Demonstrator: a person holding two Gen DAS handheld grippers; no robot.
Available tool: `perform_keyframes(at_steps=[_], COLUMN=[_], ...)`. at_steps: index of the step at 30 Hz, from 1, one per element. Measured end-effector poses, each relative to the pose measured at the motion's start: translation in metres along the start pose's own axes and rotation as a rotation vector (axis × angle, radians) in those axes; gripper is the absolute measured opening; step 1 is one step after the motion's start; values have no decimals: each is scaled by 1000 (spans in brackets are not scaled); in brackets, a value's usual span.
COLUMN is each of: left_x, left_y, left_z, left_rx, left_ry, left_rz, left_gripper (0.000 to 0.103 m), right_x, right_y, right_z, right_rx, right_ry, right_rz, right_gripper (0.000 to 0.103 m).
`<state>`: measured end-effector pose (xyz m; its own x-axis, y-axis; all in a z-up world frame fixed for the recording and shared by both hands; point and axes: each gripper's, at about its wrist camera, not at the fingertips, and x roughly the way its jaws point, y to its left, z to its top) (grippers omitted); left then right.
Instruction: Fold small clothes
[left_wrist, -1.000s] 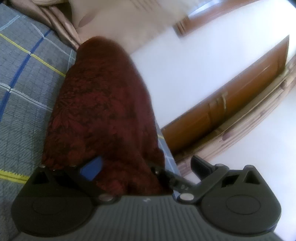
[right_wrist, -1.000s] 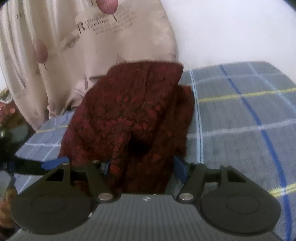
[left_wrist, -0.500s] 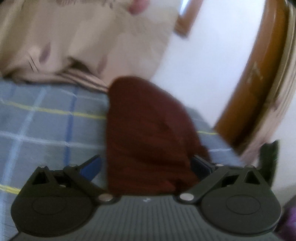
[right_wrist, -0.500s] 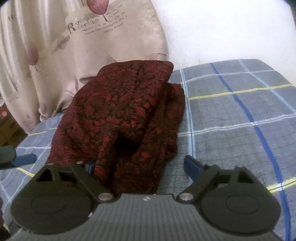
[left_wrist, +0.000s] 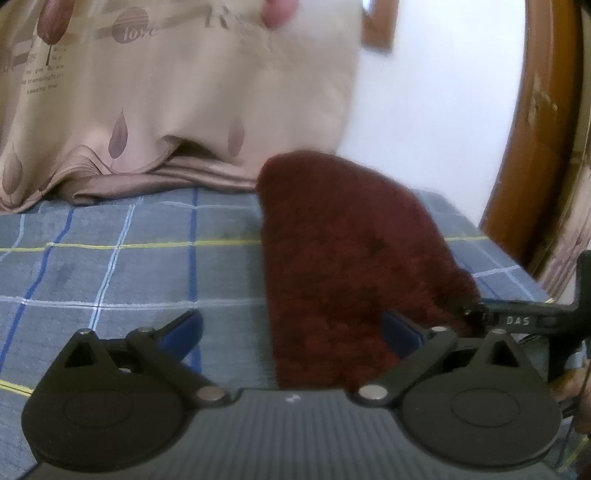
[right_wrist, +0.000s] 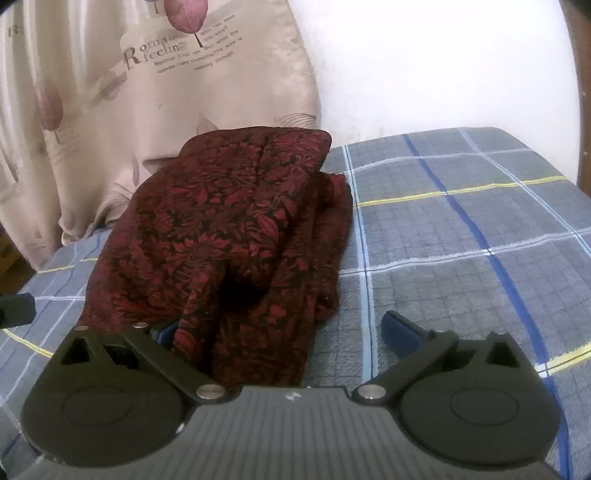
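A dark red leaf-patterned garment (right_wrist: 236, 221) lies folded in a heap on the grey plaid bed cover (right_wrist: 461, 236). My right gripper (right_wrist: 280, 332) is low over its near end, and its jaws are opening wide. The garment's near fold drapes over the left pad, while the right pad (right_wrist: 400, 330) stands apart on bare cover. In the left wrist view the garment (left_wrist: 343, 258) looks blurred. My left gripper (left_wrist: 293, 332) is open around its near end without pressing it. The other gripper (left_wrist: 517, 319) shows at the right edge.
A beige printed curtain (right_wrist: 147, 92) hangs behind the bed and bunches on its far edge (left_wrist: 147, 177). A white wall (right_wrist: 443, 62) and a wooden door frame (left_wrist: 535, 129) lie to the right. The bed's right half shows only plaid cover.
My left gripper let go of the garment, opened and rolled level. My right gripper's jaws spread from close around the garment to wide apart. The garment settled lower on the bed.
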<state>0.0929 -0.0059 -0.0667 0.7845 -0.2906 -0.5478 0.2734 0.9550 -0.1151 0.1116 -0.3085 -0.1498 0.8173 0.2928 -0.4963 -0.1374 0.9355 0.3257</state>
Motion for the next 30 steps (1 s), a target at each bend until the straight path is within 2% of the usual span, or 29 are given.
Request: perform_keyframes(at_steps=[17,21,24,27,30], left_x=[26,31,32,38,55], left_y=[-5,-2,15,43,65], left_z=[7,12,18,23,30], left_rx=[58,67,2,-105,-155], left_ry=[27,9,-23,-32,21], left_rz=[91,103,31,-92,-178], left_gripper=[103,103,103,103,103], right_x=[0,0,-1,-1,-1], right_y=[-5,-4,-2,-3,-7], right_z=[-1,-1,-2,-1,-1], right_rx=[40,45,32,32,53], right_ry=[6,6,-1,0,1], right_rz=[36,37,28,34,57], right_gripper=[103,103,103,103,103])
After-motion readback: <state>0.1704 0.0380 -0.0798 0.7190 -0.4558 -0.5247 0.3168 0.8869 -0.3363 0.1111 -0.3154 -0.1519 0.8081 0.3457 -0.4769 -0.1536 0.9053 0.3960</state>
